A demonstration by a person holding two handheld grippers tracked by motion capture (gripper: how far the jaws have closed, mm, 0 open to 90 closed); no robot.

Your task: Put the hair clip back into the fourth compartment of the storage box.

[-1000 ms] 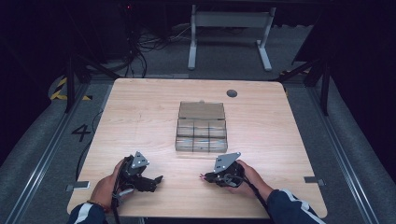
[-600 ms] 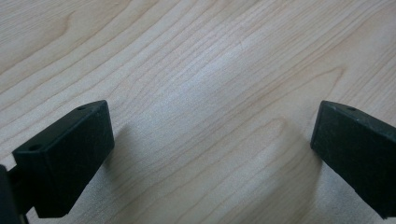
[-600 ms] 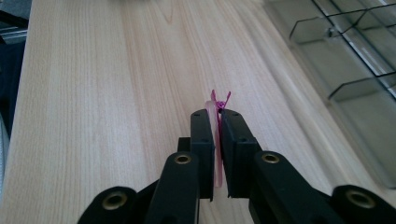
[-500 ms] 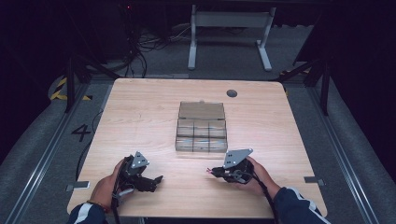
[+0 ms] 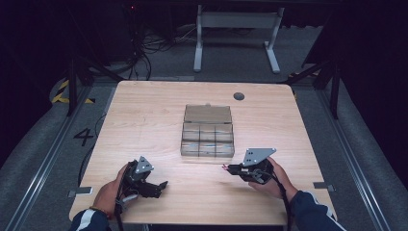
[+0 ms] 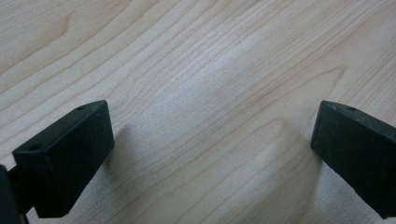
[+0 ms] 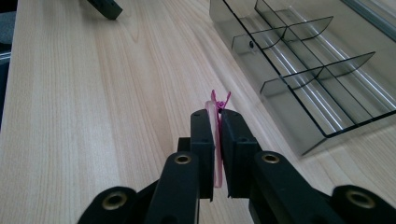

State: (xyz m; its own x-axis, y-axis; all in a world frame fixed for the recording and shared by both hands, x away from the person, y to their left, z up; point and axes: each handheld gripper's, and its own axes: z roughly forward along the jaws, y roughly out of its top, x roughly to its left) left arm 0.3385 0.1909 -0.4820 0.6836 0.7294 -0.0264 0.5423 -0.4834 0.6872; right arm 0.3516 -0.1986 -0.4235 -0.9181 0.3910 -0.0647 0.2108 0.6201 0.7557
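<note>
My left claw [image 5: 162, 185] rests spread wide on the pale wooden table [image 5: 144, 120], empty. My right claw [image 7: 217, 116] pinches a small pink plastic clip [image 7: 217, 103] between its tips. The clear smoky plastic compartment box [image 7: 322, 70] lies just ahead, rightward; next, I judge, I carry the clip over a compartment and release.

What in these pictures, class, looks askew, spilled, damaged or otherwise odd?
Nothing stands out. The clear plastic compartment box sits square and open on the wooden table; the right gripper pinches a thin pink item; the left gripper is open.
</note>
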